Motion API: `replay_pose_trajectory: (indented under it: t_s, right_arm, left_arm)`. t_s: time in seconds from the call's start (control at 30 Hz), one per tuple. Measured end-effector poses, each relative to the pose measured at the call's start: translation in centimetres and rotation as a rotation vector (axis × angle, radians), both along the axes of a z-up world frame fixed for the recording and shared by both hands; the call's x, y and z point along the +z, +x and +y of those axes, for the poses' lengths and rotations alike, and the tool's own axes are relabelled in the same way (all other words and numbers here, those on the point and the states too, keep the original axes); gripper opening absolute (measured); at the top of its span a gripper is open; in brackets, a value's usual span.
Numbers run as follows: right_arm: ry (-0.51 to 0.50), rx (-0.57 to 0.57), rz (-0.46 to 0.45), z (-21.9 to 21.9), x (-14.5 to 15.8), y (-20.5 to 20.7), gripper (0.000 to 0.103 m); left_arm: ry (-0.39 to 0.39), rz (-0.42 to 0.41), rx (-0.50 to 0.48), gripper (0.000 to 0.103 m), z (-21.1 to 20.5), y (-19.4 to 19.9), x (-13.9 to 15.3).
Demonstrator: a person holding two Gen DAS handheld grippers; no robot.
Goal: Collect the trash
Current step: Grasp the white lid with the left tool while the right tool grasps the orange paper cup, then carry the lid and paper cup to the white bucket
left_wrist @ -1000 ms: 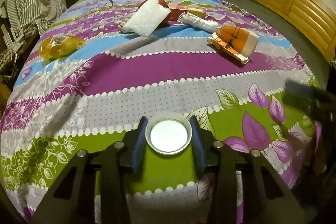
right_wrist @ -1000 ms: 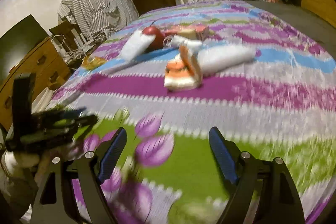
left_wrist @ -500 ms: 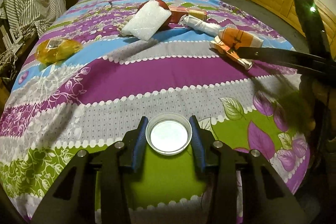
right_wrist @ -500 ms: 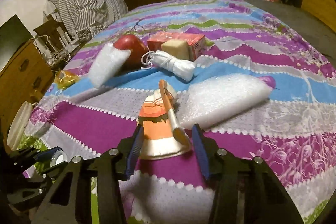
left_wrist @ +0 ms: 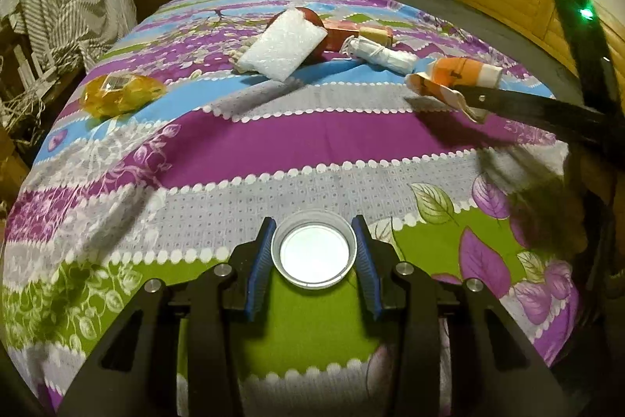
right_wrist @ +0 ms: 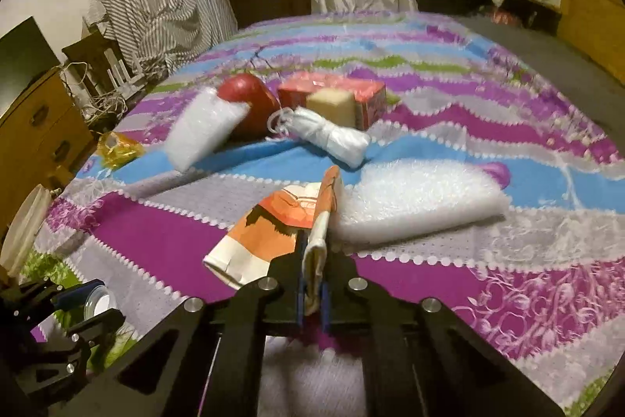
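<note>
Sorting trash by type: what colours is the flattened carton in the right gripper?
Orange and white with a dark print; the carton shows best in the right wrist view.

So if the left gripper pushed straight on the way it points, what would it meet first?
Probably only the bedspread. The left gripper, shut on the small cup, aims at a bare purple stripe; the bubble-wrap pouch lies farther on. Depth is unclear.
</note>
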State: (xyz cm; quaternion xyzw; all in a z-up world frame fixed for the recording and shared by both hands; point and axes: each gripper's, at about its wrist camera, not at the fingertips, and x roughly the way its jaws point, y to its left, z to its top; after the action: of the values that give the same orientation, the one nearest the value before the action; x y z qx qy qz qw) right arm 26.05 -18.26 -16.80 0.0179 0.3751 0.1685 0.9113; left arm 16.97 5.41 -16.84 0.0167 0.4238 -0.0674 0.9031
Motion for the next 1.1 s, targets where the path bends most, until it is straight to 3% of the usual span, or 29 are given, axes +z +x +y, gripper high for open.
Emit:
replay_pose_trajectory:
  t_s: [0.27,0.47,0.67,0.8,1.1]
  right_arm:
    - [-0.003,0.006,-0.116,-0.3,2.9,-5.3,0.006]
    - [-0.027,-0.019,-0.261,-0.5,6.9,-10.6,0.006]
    - [-0.037,-0.049,-0.412,-1.4,11.5,-15.8,0.007]
    - [-0.021,-0.060,-0.484,-2.0,13.6,-19.7,0.007]
    - [-0.016,-0.064,-0.564,-2.2,16.1,-24.1,0.007]
  left_arm:
    - [-0.036,-0.052,0.073,0.038,1.6,-1.9,2.3]
    - [-0.029,-0.197,0.147,0.038,2.5,-4.3,7.8]
    - [-0.025,-0.367,0.149,0.038,1.3,-7.6,13.3]
    - [-0.035,-0.439,0.136,0.038,0.0,-9.4,15.5]
    - [-0.042,-0.491,0.100,0.038,-2.2,-11.4,16.7]
